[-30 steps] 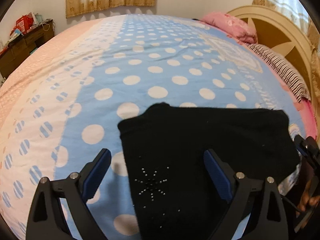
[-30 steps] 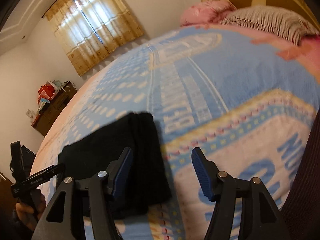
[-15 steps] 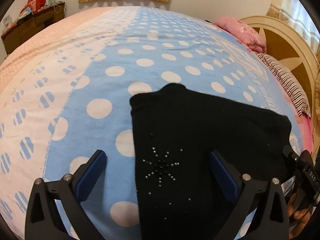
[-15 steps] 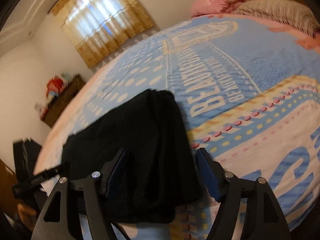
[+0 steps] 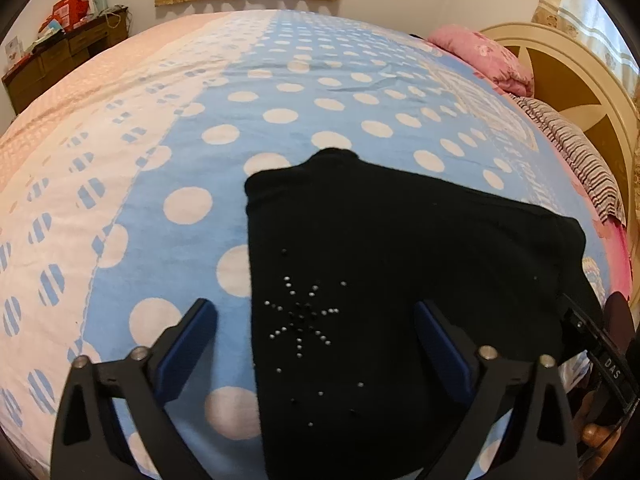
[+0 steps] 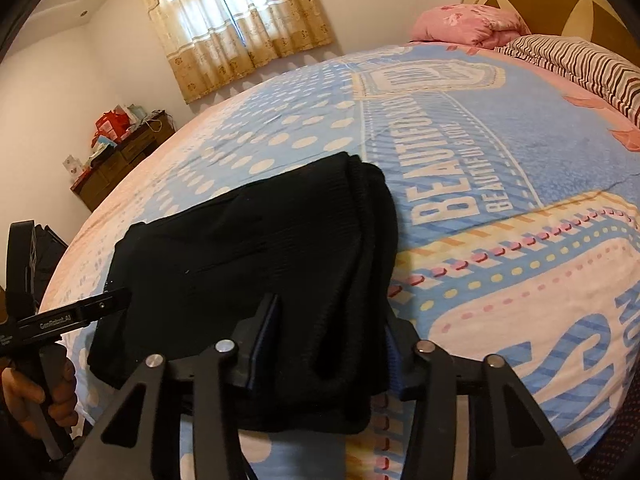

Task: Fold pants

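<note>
The black pants (image 5: 400, 280) lie folded into a compact stack near the front edge of the bed (image 5: 280, 92), on the blue polka-dot part of the blanket (image 6: 500, 208), a studded star pattern showing on the top layer. The right tool (image 6: 324, 344) has its jaws drawn in around the thick folded end of the stack; they look pressed to the cloth on both sides, so it seems to have hold of that end. The left tool (image 5: 316, 348) is wide open and holds nothing, one finger over bare blanket, the other above the black cloth at the stack's opposite end. The step in hand looks like a last fold or a tidy-up: to do it well, the right tool should catch all the layers together rather than only the top one, and the left should close on its own corner before anything is lifted, so the stack moves as one and the edges stay lined up. The soft blanket gives under pressure, so dragging would likely rumple the layers. A pink pillow (image 6: 468, 24) and a striped pillow (image 6: 580, 60) sit by the cream headboard (image 5: 568, 92); curtains (image 6: 232, 28) hang at the window, and a cluttered wooden dresser (image 6: 120, 164) stands by the far wall.
</note>
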Available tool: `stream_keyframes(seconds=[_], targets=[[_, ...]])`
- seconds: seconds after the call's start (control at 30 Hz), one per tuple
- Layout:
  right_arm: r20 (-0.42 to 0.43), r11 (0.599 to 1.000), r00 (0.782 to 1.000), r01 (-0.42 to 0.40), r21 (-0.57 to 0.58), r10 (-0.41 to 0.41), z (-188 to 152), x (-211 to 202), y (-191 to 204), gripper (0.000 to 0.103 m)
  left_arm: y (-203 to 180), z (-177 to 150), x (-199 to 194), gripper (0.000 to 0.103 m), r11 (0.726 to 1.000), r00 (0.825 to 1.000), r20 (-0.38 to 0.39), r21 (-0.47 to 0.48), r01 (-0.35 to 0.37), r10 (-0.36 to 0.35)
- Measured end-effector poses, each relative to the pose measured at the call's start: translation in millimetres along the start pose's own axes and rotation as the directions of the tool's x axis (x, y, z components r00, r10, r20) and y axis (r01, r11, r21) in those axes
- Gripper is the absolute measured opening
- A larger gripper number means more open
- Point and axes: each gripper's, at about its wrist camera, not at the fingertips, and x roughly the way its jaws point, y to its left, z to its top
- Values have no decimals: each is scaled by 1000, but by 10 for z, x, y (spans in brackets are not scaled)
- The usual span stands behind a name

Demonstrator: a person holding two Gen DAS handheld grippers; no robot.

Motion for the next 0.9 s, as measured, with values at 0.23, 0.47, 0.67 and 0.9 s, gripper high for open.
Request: stream_keyframes(seconds=[0.23, 0.47, 0.67, 0.9], targets=[[4, 1000, 1000, -2, 4, 2, -1, -4, 14, 47, -88, 7, -43, 67, 998, 999, 3, 31, 47, -47], [17, 997, 999, -45, 66, 44, -14, 15, -57, 52, -130, 29, -63, 33, 994, 994, -5, 17, 106, -106], [13, 1000, 1000, 4, -22, -3, -16, 3, 90, 39, -114, 21, -66, 32, 993, 993, 0, 5, 118, -118], [44, 993, 996, 84, -86, -80, -31, -76, 275, 33, -123, 35, -110, 25, 993, 993, 19, 46, 113, -114]])
